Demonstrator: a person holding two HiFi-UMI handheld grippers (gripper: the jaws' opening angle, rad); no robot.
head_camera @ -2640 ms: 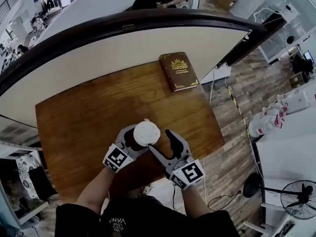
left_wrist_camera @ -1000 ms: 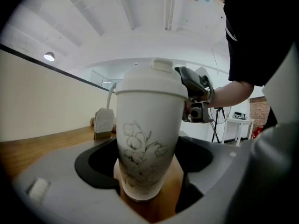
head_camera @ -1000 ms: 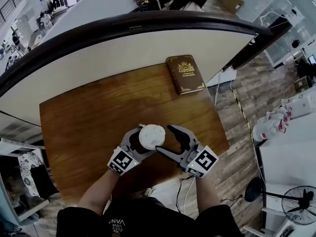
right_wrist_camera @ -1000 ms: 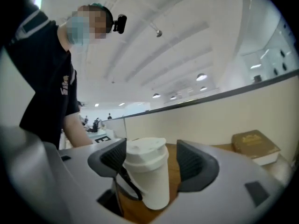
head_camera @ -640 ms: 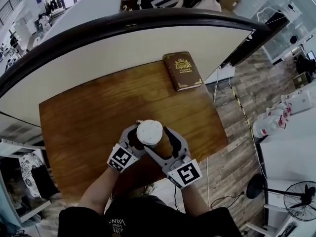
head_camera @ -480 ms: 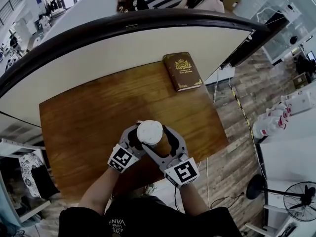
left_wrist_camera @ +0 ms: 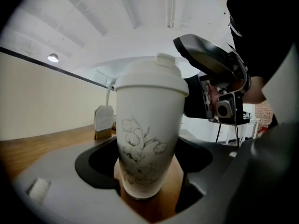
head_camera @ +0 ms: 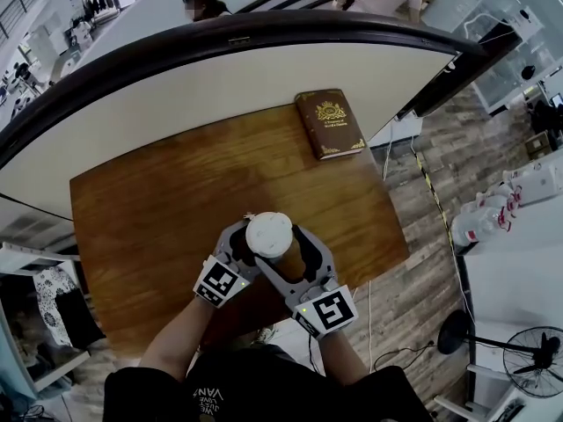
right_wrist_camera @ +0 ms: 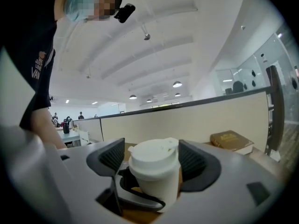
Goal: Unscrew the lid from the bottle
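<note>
A white bottle (left_wrist_camera: 147, 139) with a flower drawing and a white lid (head_camera: 268, 234) stands upright near the front edge of the wooden table (head_camera: 158, 200). My left gripper (head_camera: 249, 246) is shut on the bottle's lower part, and its jaws press the base (left_wrist_camera: 140, 190) from both sides. My right gripper (right_wrist_camera: 152, 164) reaches in from the right at lid height. Its jaws stand wide, with the lid (right_wrist_camera: 154, 157) between the ribbed pads (right_wrist_camera: 112, 160); the left pad shows a small gap to the lid.
A brown book (head_camera: 330, 123) with gold print lies at the table's far right corner. A curved beige partition (head_camera: 220, 77) with a dark rim runs behind the table. The table's right edge drops to a wood-look floor (head_camera: 413, 209). People stand beyond the partition.
A second ago my right gripper hung open to the right of the bottle; it has swung in around the lid. The left gripper and the bottle have stayed put.
</note>
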